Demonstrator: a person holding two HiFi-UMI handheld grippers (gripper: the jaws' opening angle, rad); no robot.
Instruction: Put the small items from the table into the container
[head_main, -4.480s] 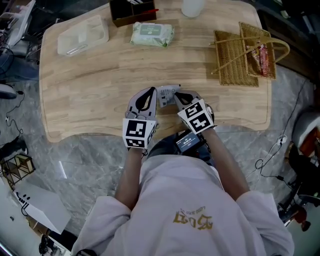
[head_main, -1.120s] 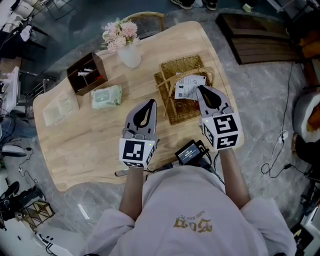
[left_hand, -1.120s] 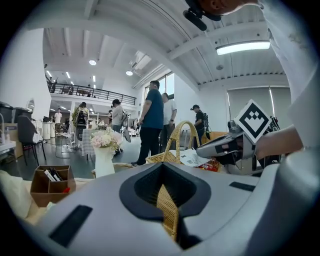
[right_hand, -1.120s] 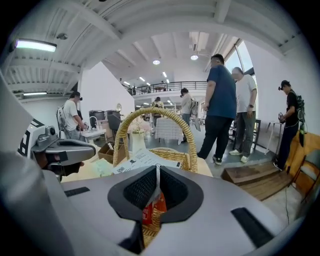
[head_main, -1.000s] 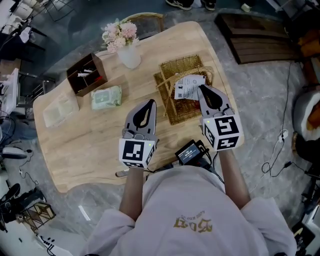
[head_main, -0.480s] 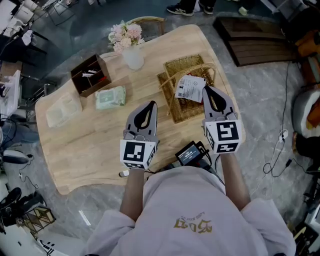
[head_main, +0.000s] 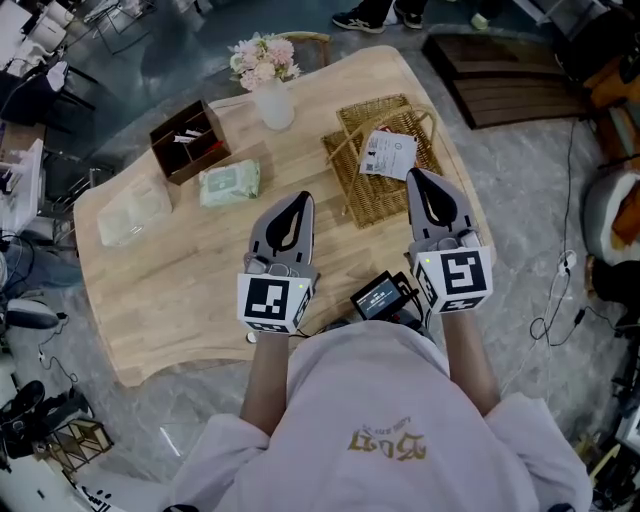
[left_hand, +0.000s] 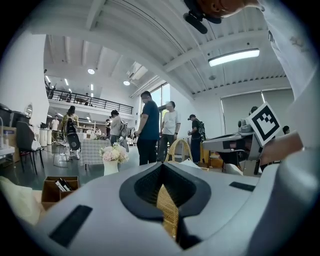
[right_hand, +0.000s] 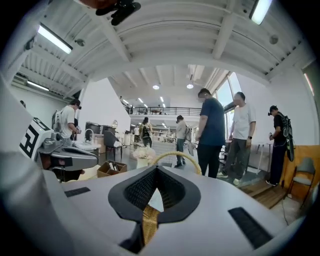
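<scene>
The right gripper (head_main: 416, 176) has drawn back a little toward the person since a second ago, when its tips lay over the white packet (head_main: 388, 153). The packet has kept its place on the wicker basket (head_main: 362, 196). The gripper's jaws are pressed together with nothing visibly caught between them. The packet's near corner lies right at their tips, and whether it touches them cannot be told. The left gripper (head_main: 299, 198), its jaws likewise closed and empty, hovers over the wooden table (head_main: 170, 290) just left of the basket.

The packet appears to sit high, propped on the basket's arched handle instead of down in its bed. If the retreating tips catch that corner, they could drag the packet back out. The basket stands near the table's right edge, so a packet that slides off could end on the floor.

Farther out, a pack of wet wipes (head_main: 230, 183), a clear plastic box (head_main: 135, 212) and a brown organiser (head_main: 190, 150) wait well apart from the basket. A reach toward the organiser passes close to the flower vase (head_main: 272, 95), which is tall and narrow and looks easy to tip. The soft wipes pack looks wide for these jaws and may slip from a shallow pinch.
</scene>
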